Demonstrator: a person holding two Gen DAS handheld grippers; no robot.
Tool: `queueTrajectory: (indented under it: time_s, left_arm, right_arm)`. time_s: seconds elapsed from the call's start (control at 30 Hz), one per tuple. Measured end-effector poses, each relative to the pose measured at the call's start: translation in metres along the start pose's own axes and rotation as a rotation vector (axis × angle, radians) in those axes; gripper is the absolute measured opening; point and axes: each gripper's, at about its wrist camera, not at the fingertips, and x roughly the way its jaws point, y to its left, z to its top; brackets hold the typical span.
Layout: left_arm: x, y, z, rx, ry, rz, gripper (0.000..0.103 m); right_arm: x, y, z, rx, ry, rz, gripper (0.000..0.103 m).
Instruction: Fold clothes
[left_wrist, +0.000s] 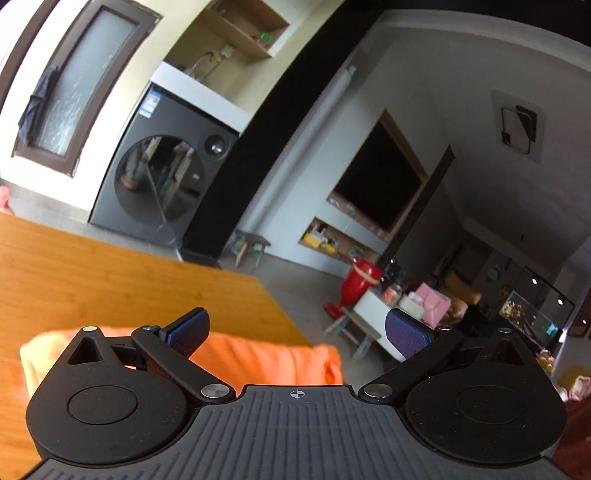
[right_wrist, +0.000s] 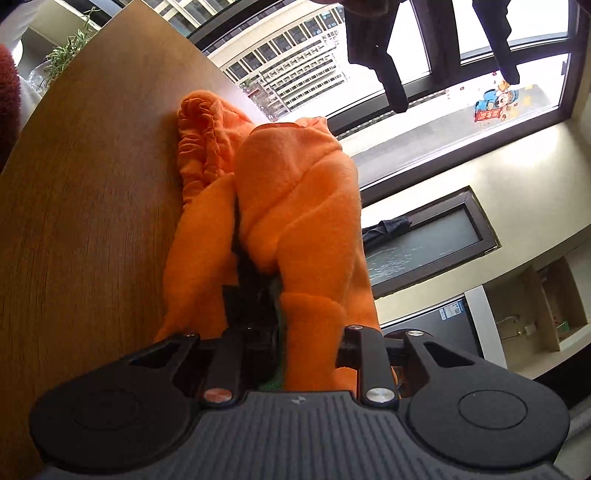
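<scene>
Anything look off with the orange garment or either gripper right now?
Yes: the orange garment is bunched around the right gripper, covering its fingers rather than lying flat on the wooden table. The left gripper stands open and empty.

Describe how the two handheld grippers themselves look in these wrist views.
Both are matte black: a ribbed grey-black top plate, two round discs and linkage bars with silver rivets. The left gripper has blue textured finger pads and a small crosshair mark. The right gripper looks identical; its pads are hidden.
</scene>
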Motion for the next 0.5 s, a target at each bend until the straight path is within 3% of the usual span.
queueTrajectory:
  time_s: [0.07, 0.13, 0.2, 0.33, 0.5]
  left_arm:
    - [0.02, 0.015, -0.011, -0.087, 0.077, 0.002, 0.103]
    - [0.036, 0.033, -0.03, -0.167, 0.179, 0.01, 0.103]
    - [0.035, 0.049, -0.058, -0.185, 0.241, 0.025, 0.103]
    - [0.018, 0.056, -0.087, -0.18, 0.207, 0.005, 0.103]
    - [0.01, 0.054, -0.097, -0.17, 0.2, 0.015, 0.103]
  right_arm:
    - [-0.009, -0.01, -0.002, 0.062, 0.002, 0.046, 0.025]
    - [-0.019, -0.022, -0.004, 0.135, 0.004, 0.099, 0.036]
    - [-0.031, -0.052, -0.015, 0.291, 0.001, 0.163, 0.067]
    - [-0.053, -0.12, -0.042, 0.622, -0.048, 0.271, 0.1]
    - [-0.039, -0.182, -0.066, 1.042, -0.197, 0.289, 0.103]
